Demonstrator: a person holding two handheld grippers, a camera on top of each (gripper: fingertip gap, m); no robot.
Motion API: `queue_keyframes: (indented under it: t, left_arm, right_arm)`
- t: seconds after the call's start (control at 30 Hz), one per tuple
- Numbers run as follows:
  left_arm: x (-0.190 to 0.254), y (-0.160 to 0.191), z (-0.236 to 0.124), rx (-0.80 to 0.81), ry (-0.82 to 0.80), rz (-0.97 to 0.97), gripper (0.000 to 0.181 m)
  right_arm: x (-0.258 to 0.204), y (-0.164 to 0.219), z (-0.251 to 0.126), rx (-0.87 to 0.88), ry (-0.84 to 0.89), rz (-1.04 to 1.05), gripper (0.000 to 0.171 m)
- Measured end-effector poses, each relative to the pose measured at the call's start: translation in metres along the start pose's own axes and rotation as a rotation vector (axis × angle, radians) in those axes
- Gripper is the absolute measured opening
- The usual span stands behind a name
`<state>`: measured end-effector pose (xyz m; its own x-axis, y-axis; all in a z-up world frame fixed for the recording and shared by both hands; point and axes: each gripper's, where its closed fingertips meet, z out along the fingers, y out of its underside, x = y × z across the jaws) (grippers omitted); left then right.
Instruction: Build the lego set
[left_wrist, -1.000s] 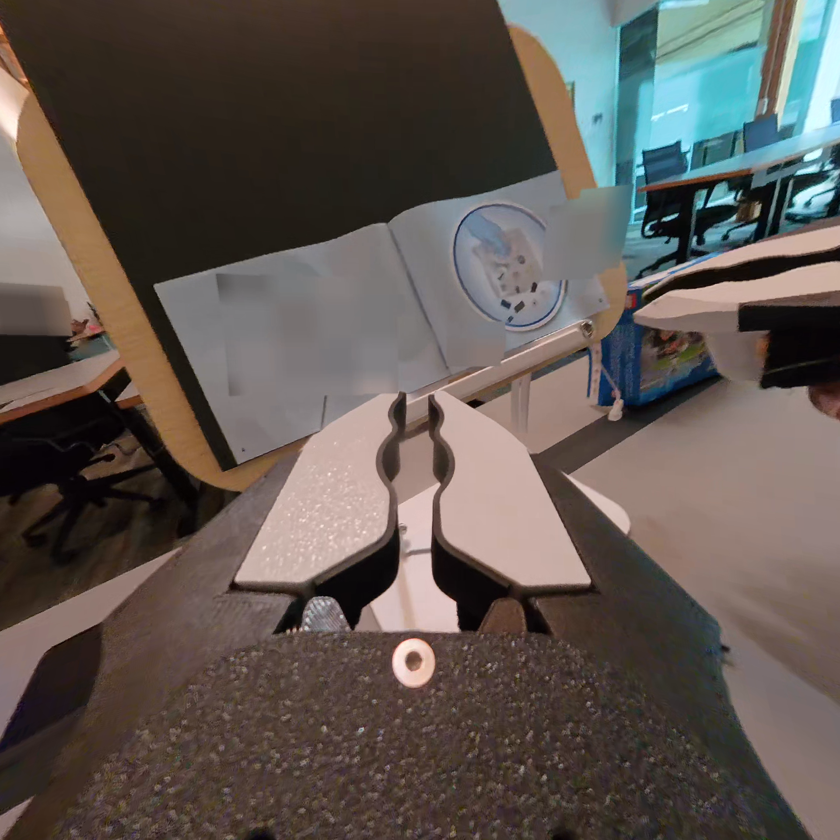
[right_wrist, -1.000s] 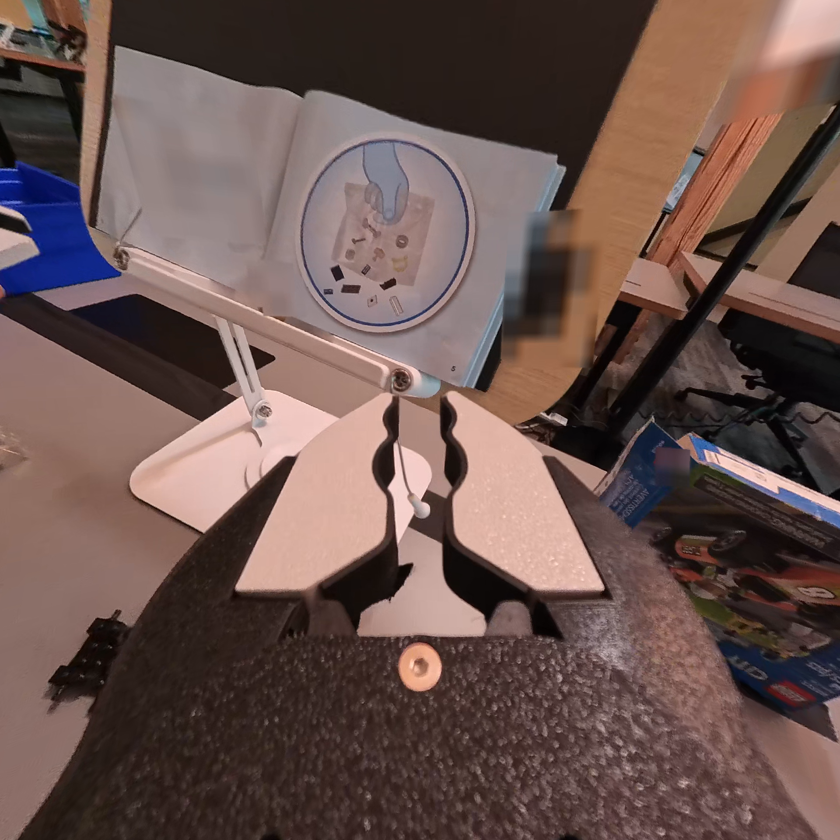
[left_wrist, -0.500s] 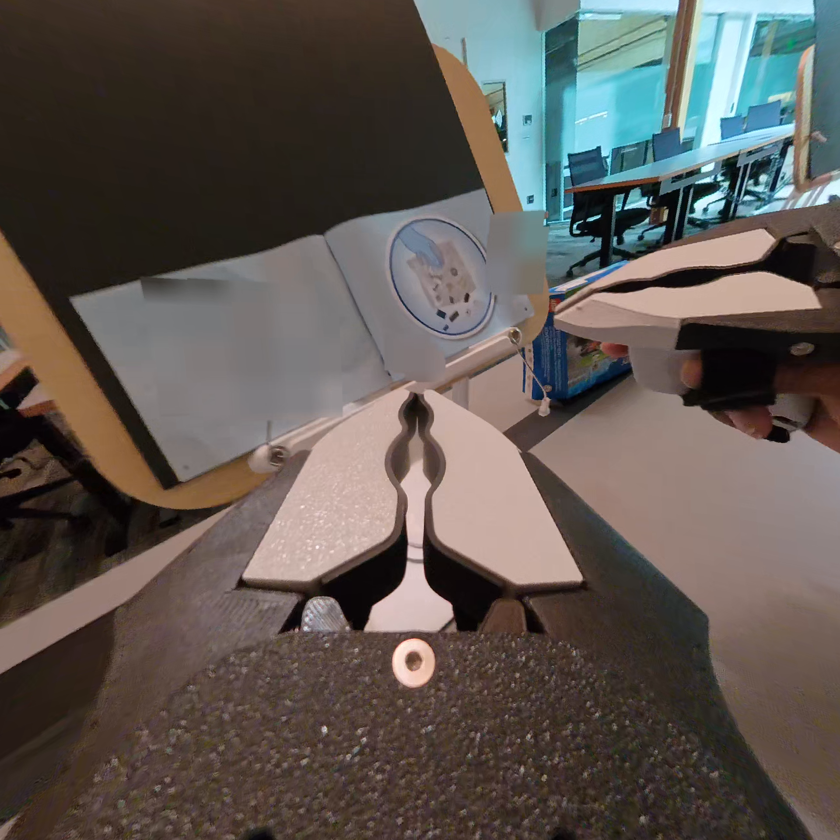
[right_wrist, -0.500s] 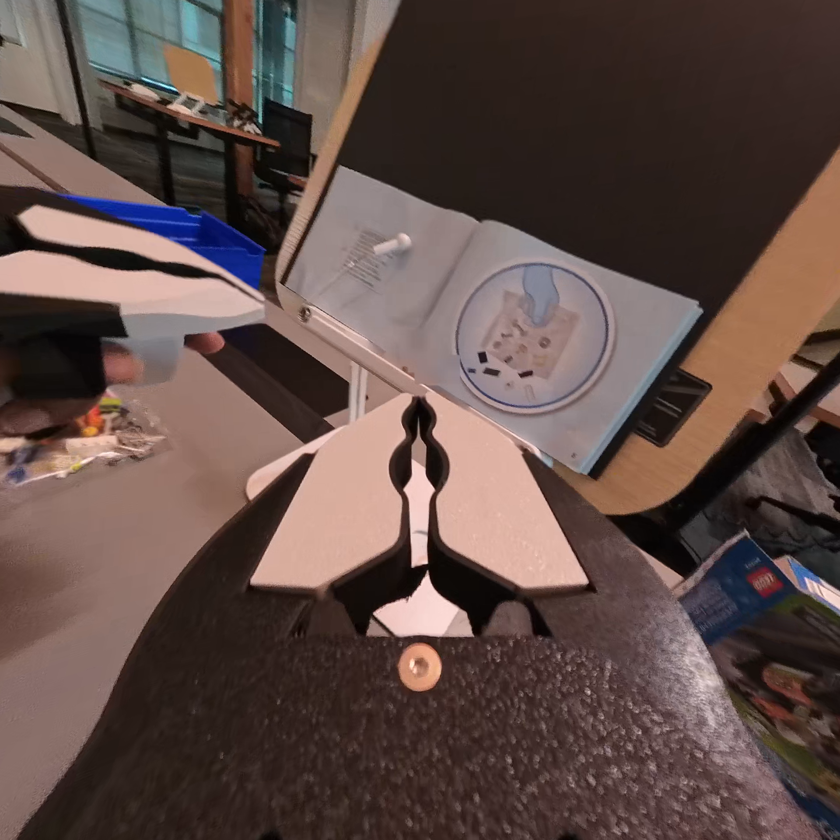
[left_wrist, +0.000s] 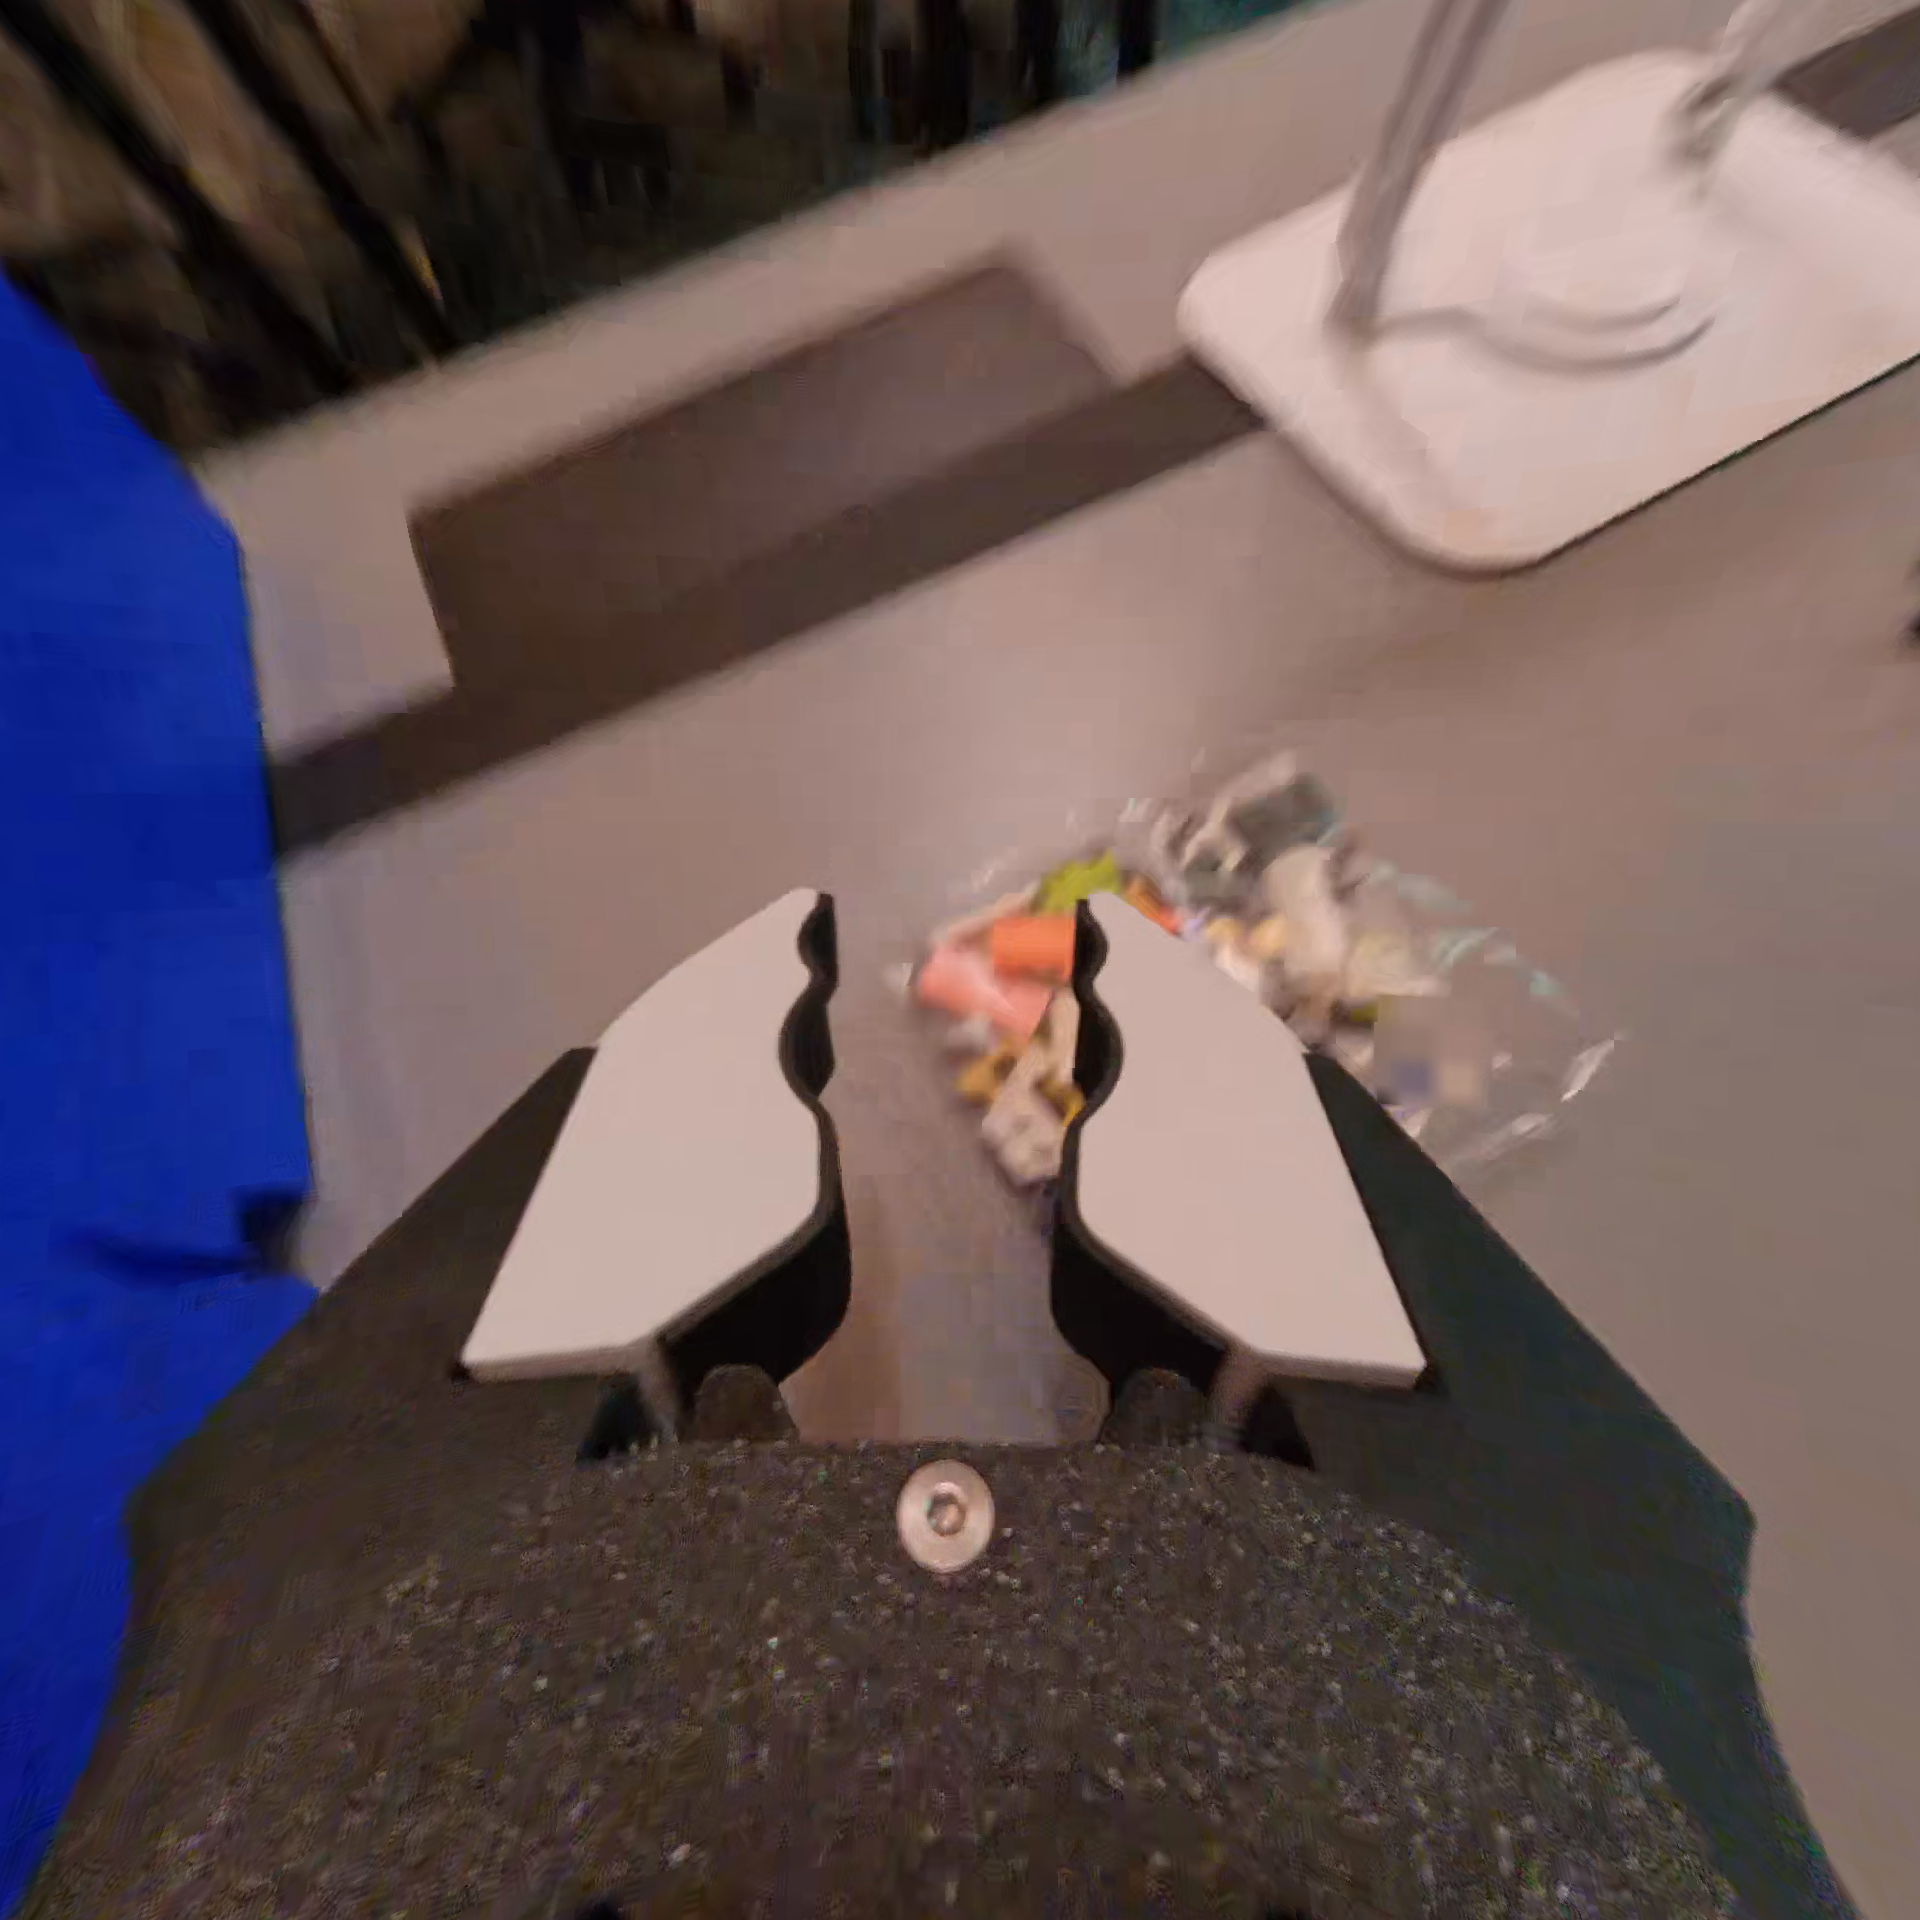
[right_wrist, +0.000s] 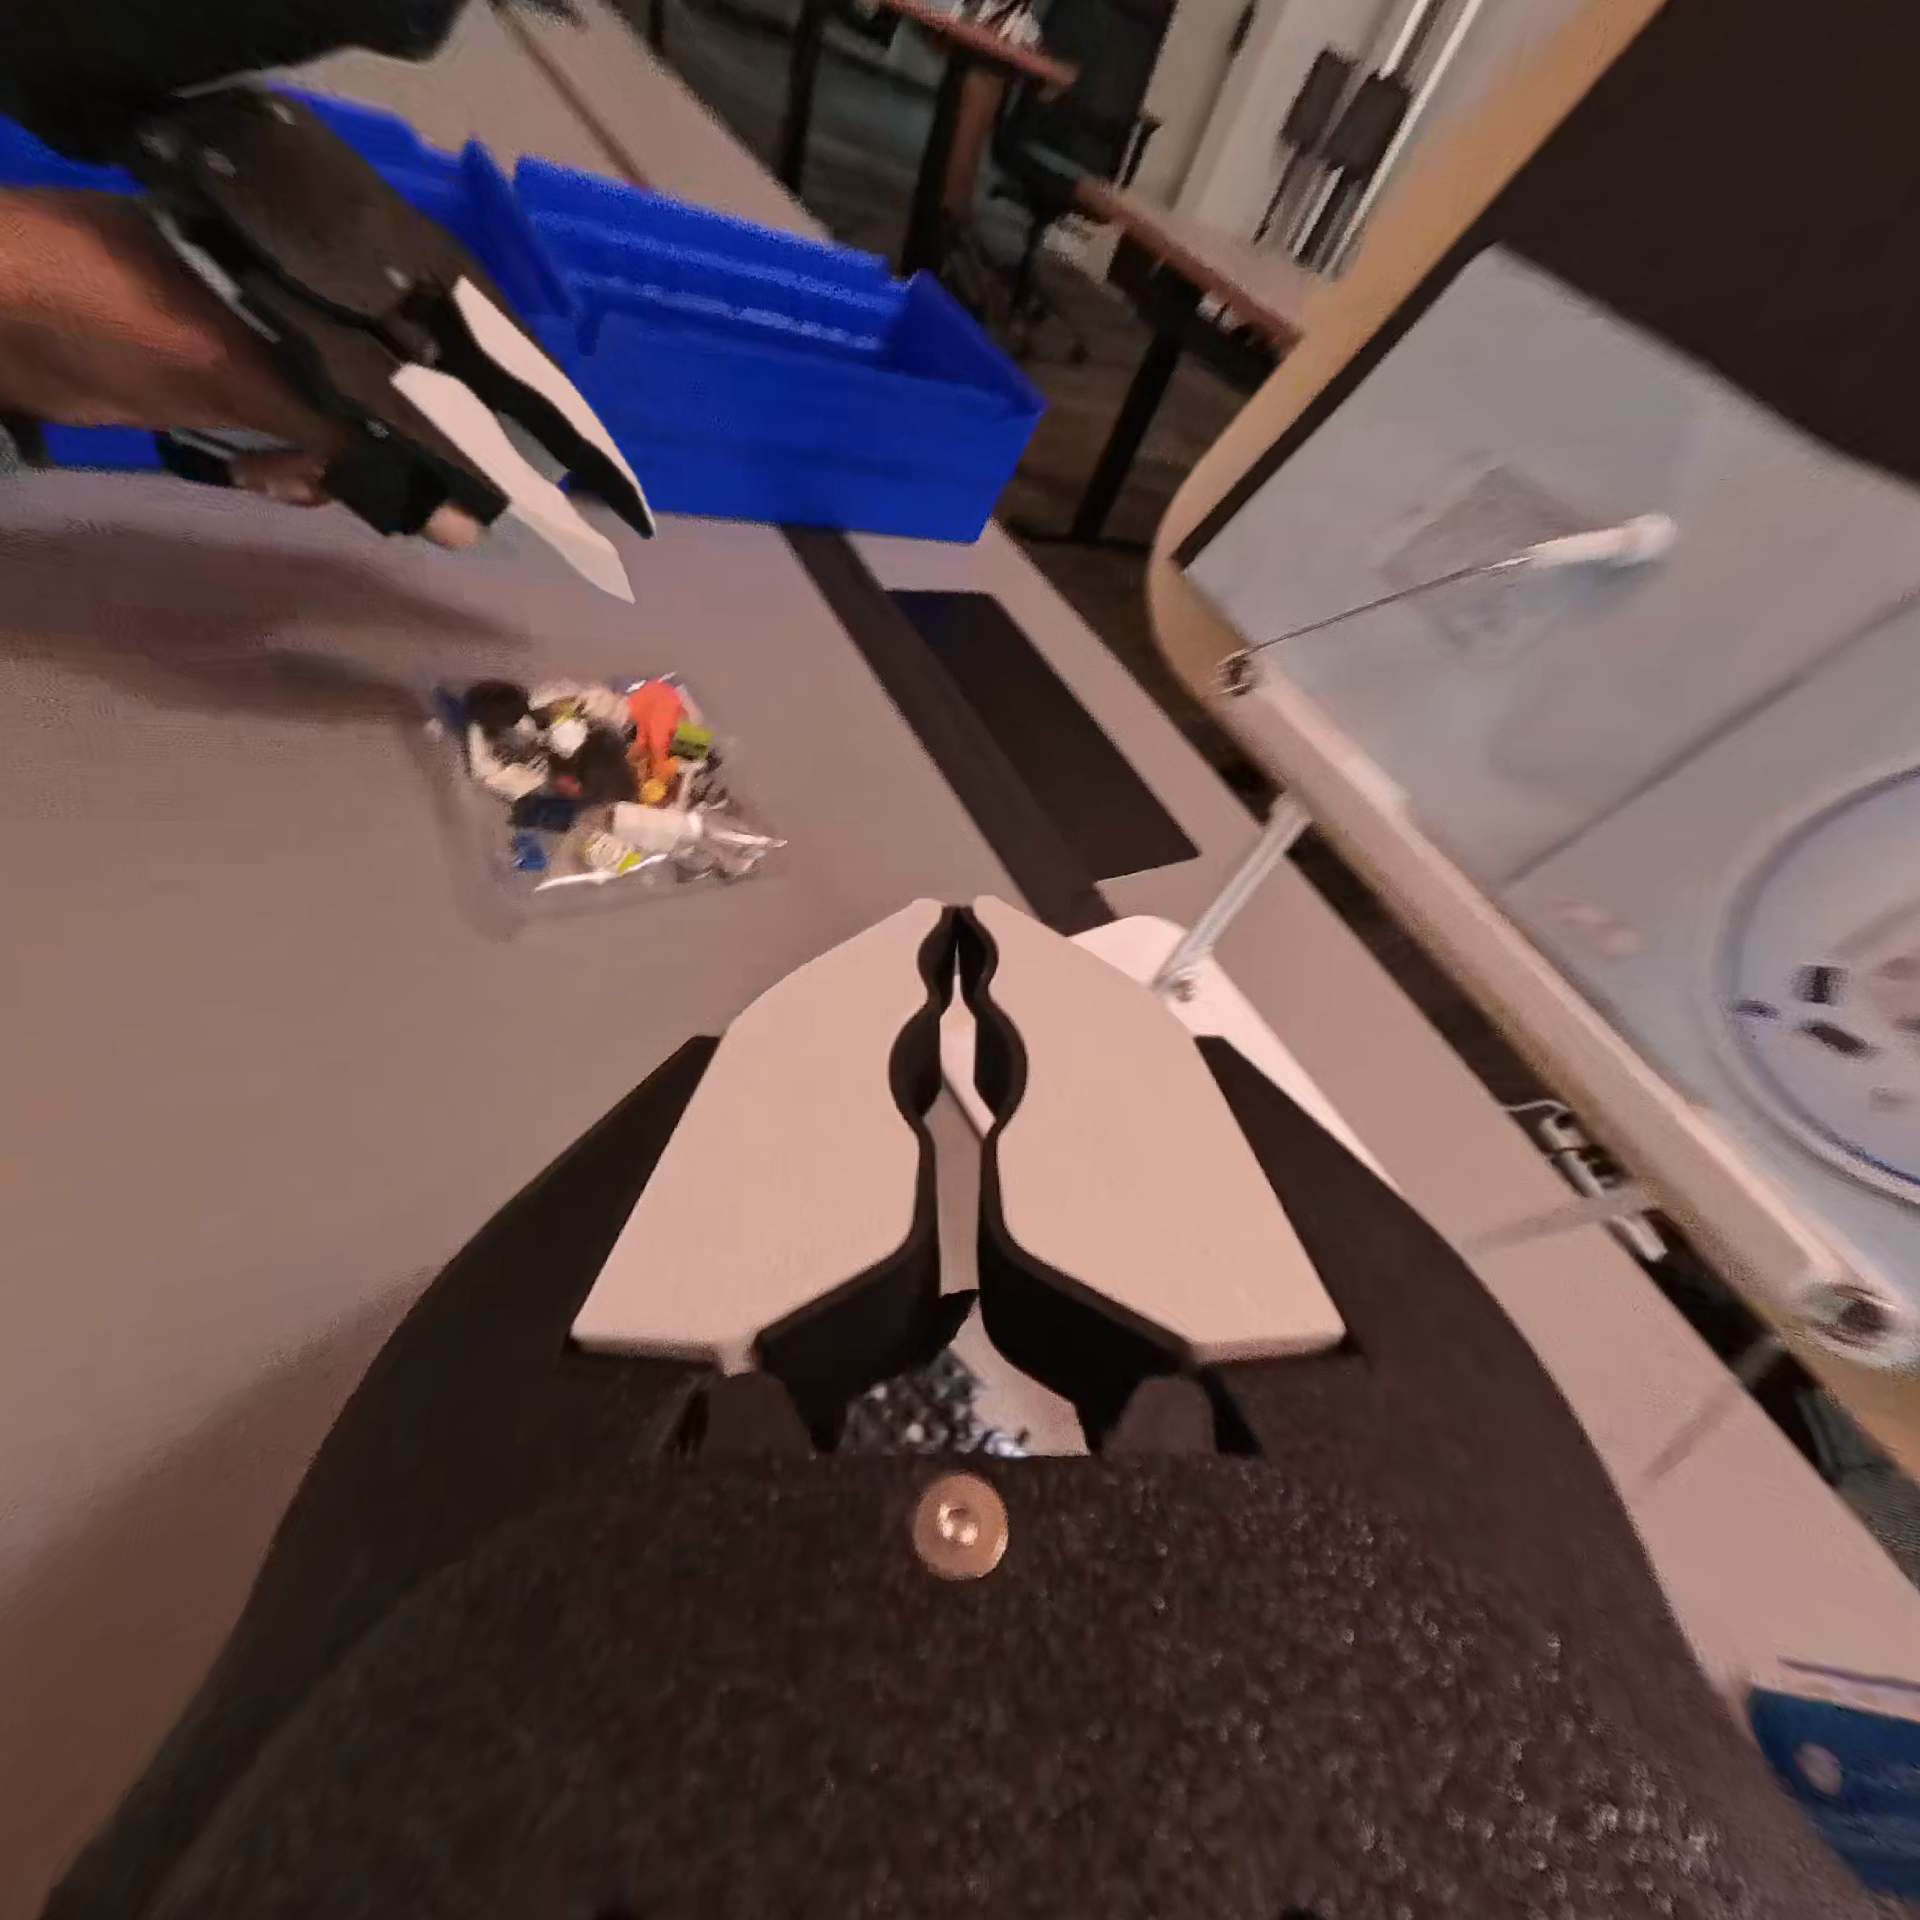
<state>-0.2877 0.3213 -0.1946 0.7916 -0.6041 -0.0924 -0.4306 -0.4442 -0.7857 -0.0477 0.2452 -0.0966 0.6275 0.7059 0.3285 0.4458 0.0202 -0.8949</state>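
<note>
Lego pieces sit sealed in a clear bag (right_wrist: 603, 795) lying flat on the grey table (right_wrist: 208, 1039); everything else is placed from that bag; the table spreads under it on all sides, with a dark strip (right_wrist: 997, 727) running along the surface just beyond it; a blue bin (right_wrist: 769, 364) stands on the table's far side, behind the bag and well apart from it; an open booklet (right_wrist: 1662, 779) leans on a wood-edged board to the right of the bag, held by a white stand whose flat base (left_wrist: 1558, 343) rests on the table past the strip, near the bag but not touching it; the left gripper (left_wrist: 951, 914) hangs in the air above the bag's near edge, its two fingers spread with a clear gap between them, nothing held, coloured pieces showing through the gap; seen from the right wrist view, it (right_wrist: 623, 556) points down toward the bag without touching it; the right gripper (right_wrist: 958, 914) stays off to the bag's right, nearer the stand's base, its fingertips pressed together on nothing; both views are blurred.
</note>
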Motion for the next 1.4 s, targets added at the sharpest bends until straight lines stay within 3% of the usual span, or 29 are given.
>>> queue_keyframes:
  t: [0.1,0.2,0.4,0.57,0.63,0.7,0.9,1.03,1.27,1.4]
  left_arm:
    - [-0.004,0.051,0.018,-0.089,0.193,-0.285,0.066]
    - [-0.01,0.043,0.018,0.009,0.27,-0.397,0.063]
    - [0.006,0.045,0.037,-0.186,0.28,-0.265,0.059]
    - [0.029,0.045,0.039,-0.307,0.379,-0.217,0.032]
    - [0.039,0.04,0.037,-0.264,0.408,-0.183,0.008]
    - [0.05,0.031,0.033,-0.178,0.428,-0.148,0.0]
    - [0.094,0.007,0.004,0.111,0.465,-0.088,0.0]
    - [0.118,-0.008,-0.014,0.289,0.485,-0.102,0.0]
    - [0.126,-0.019,-0.03,0.424,0.449,-0.084,0.0]
    - [0.136,-0.026,-0.039,0.469,0.464,-0.043,0.0]
  right_arm:
    - [-0.019,0.015,0.017,-0.062,-0.044,-0.041,0.0]
    - [-0.029,0.023,0.024,-0.088,-0.067,-0.096,0.0]
    - [-0.027,0.041,0.03,-0.119,-0.09,-0.047,0.0]
    - [-0.026,0.047,0.03,-0.125,-0.101,-0.032,0.001]
    - [-0.026,0.048,0.029,-0.126,-0.101,-0.039,0.001]
    - [-0.027,0.049,0.03,-0.131,-0.106,-0.043,0.001]
    - [-0.038,0.059,0.034,-0.153,-0.165,-0.024,0.003]
    - [-0.057,0.066,0.037,-0.161,-0.281,-0.009,0.021]
    - [-0.086,0.072,0.03,-0.151,-0.516,0.13,0.042]
    - [-0.088,0.061,0.038,-0.082,-0.529,0.266,0.048]
